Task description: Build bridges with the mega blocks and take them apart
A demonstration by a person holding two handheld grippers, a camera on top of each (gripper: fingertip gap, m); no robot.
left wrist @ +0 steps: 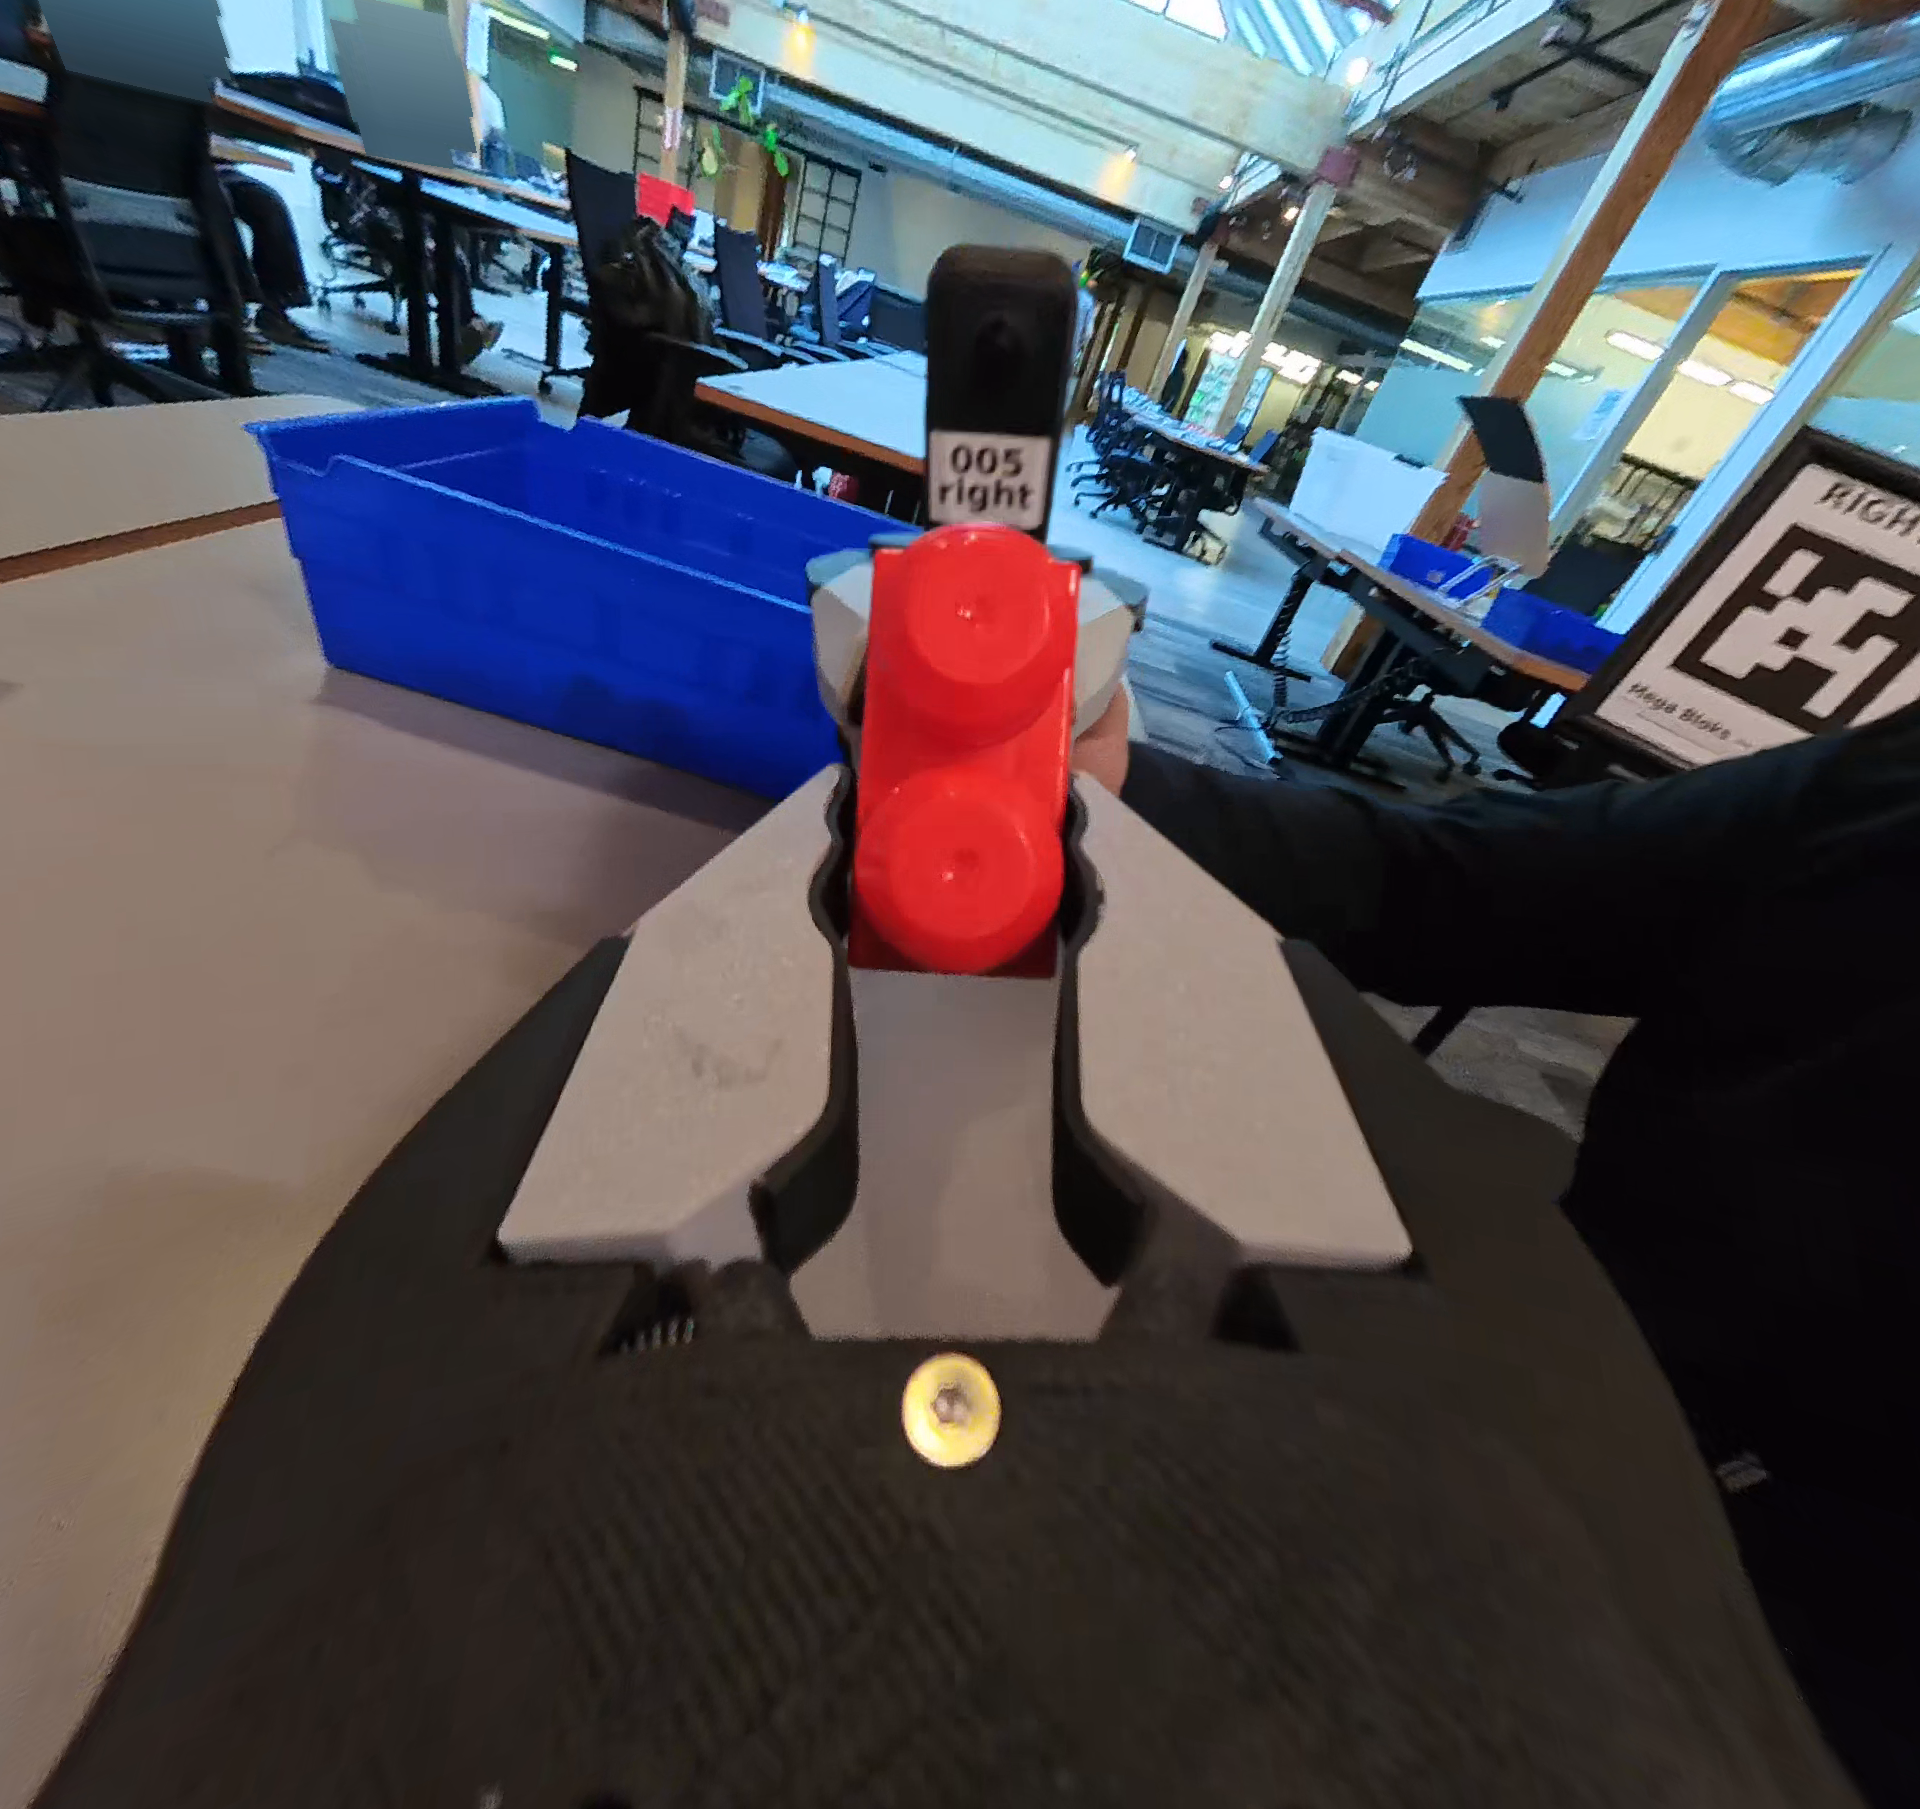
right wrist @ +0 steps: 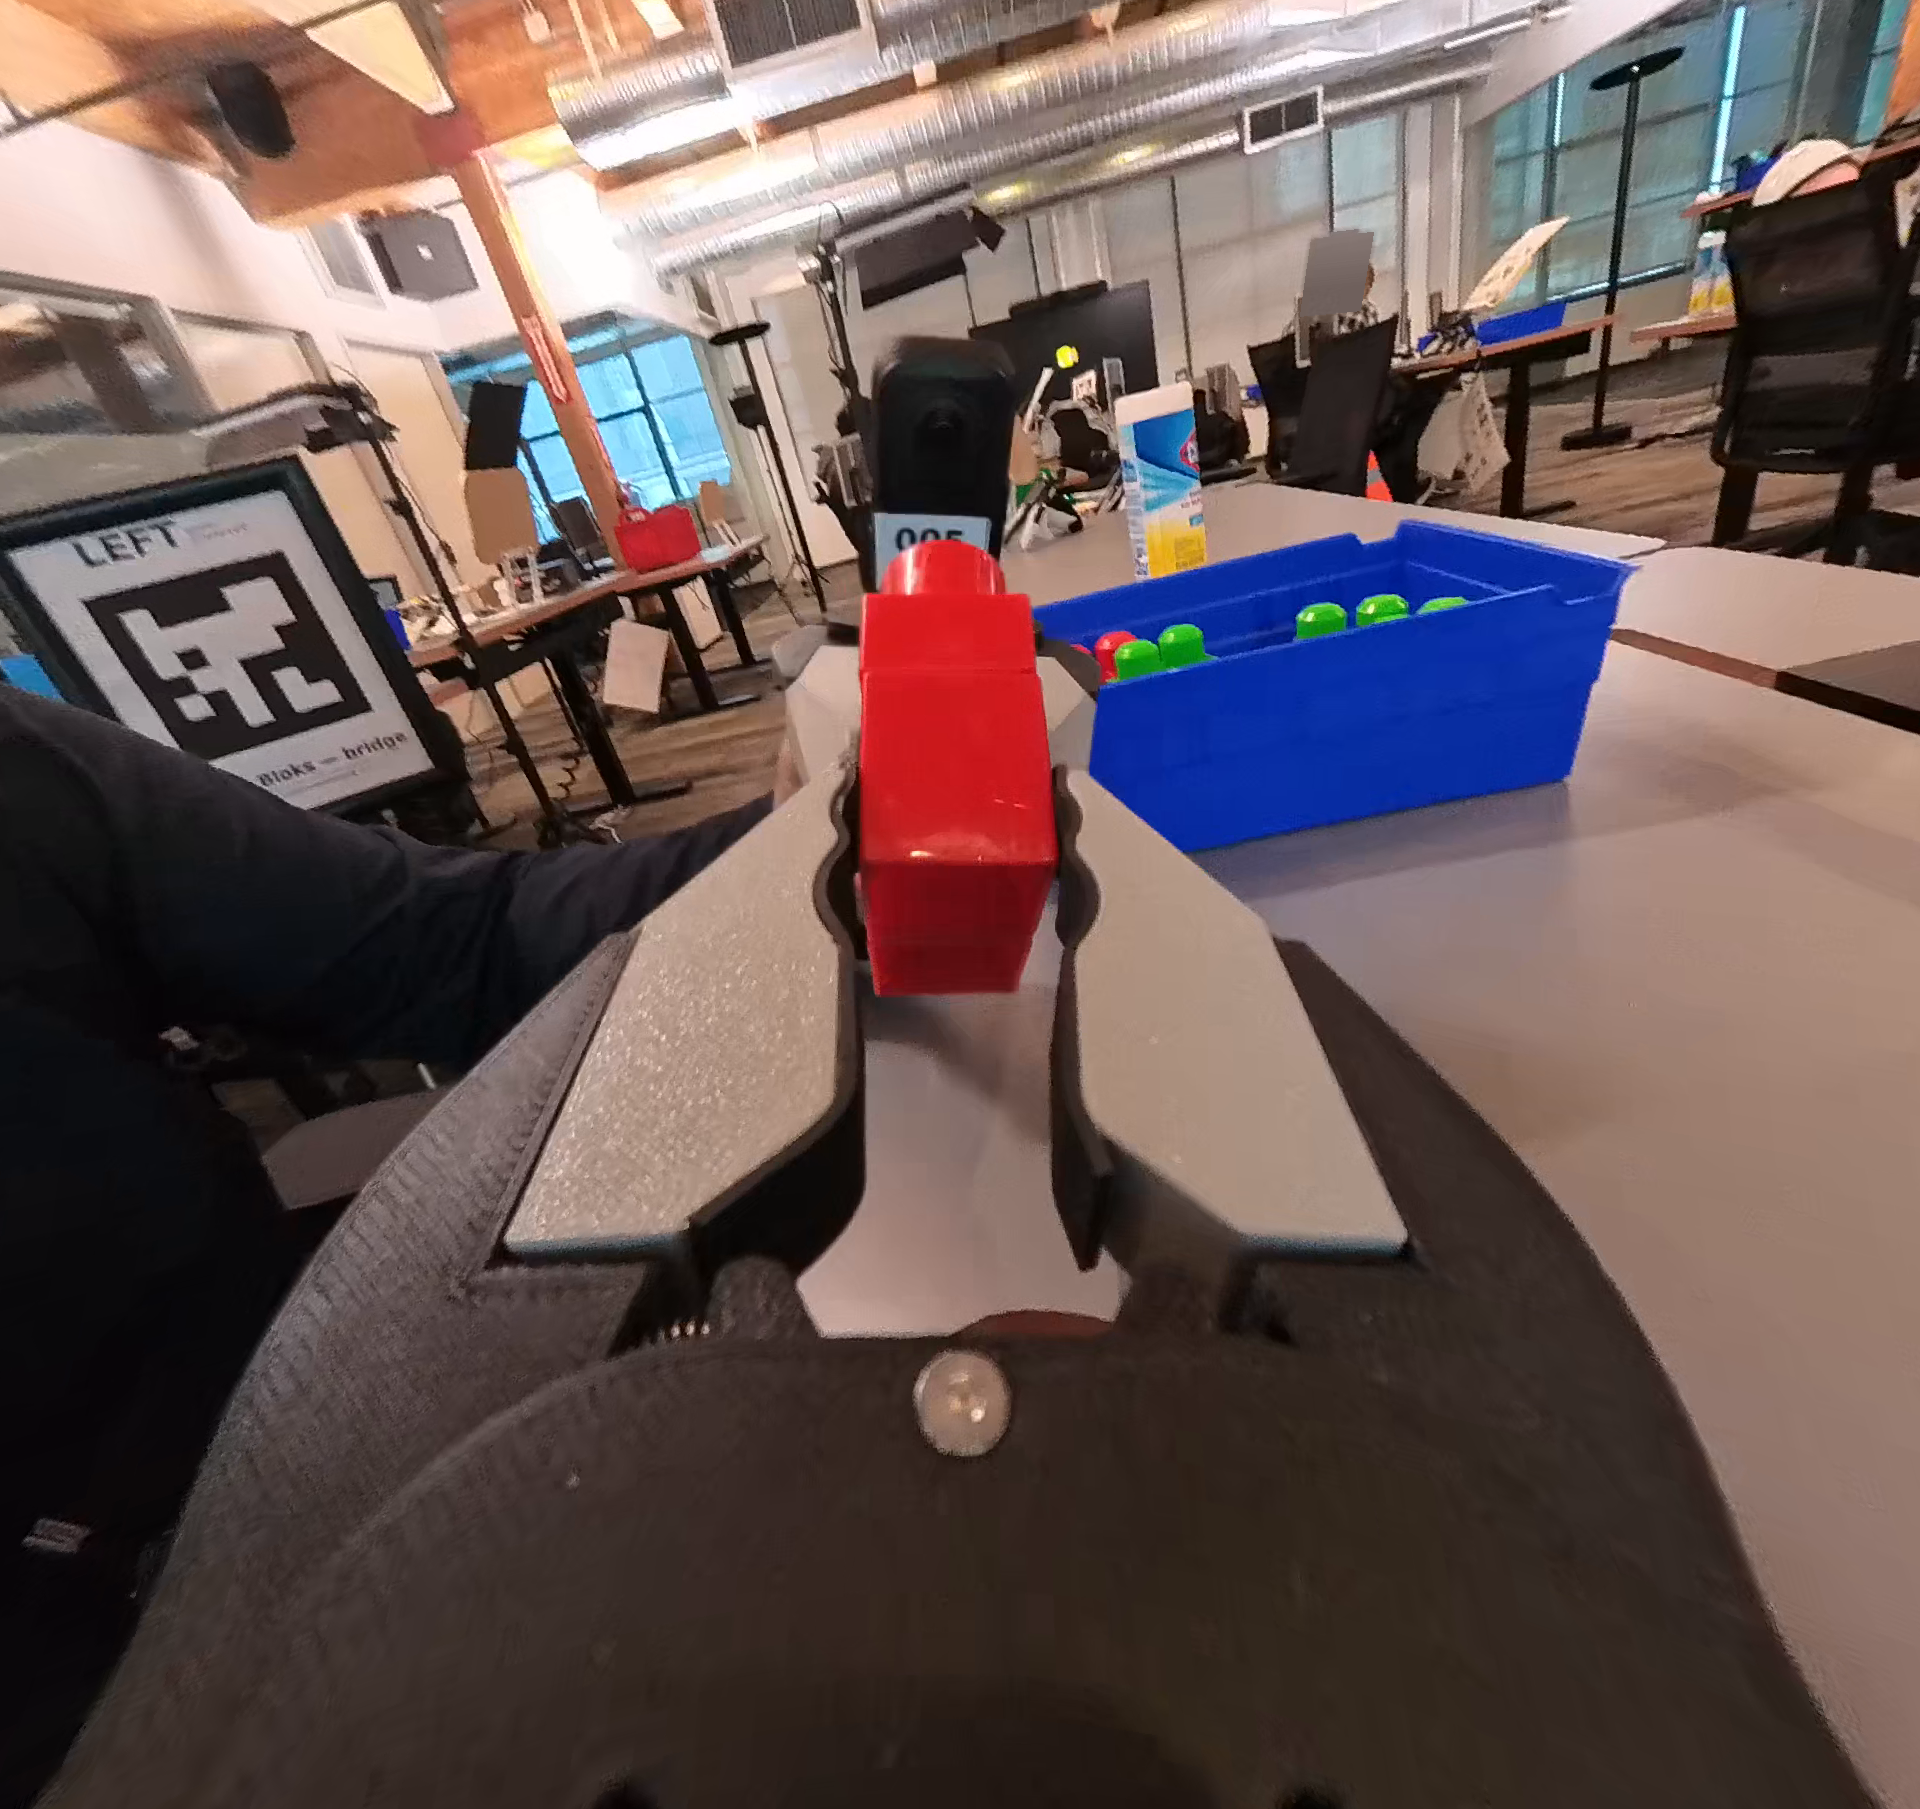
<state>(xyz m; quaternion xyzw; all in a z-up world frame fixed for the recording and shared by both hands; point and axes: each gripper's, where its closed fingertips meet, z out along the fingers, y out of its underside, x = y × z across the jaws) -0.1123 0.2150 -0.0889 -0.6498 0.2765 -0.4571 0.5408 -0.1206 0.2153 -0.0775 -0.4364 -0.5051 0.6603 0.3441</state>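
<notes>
Two tools grip one red block assembly (left wrist: 961,751) between them, held in the air above the table (left wrist: 208,824). In the left wrist view the left tool (left wrist: 958,866) has its dark wavy pads (left wrist: 831,886) pressed to both sides of the near end, and two round studs face the camera, one above the other. In the right wrist view the right tool (right wrist: 956,876) clamps the smooth red sides of the same piece; a seam across it shows stacked blocks, and one stud tops the far end. Each view shows the other tool facing it from beyond the block, its black camera housing bearing a small printed label. The plastic is glossy and bright red.

Just beyond sits a blue bin (right wrist: 1351,720) on the table, holding green blocks (right wrist: 1340,621) and a few more red ones (right wrist: 1114,647). Past the bin stands a white and yellow wipes canister (right wrist: 1158,481) with a printed brand label.

The table is a smooth pale grey surface with a brown seam line across it. A dark sleeve (left wrist: 1455,876) reaches in from the side of each view. A framed board (right wrist: 223,637) with a black and white square marker and some printed words stands at the table's edge in each view.

The room is a large open office: rows of desks, black chairs, wooden posts, exposed silver ducts, skylights and tall windows.
</notes>
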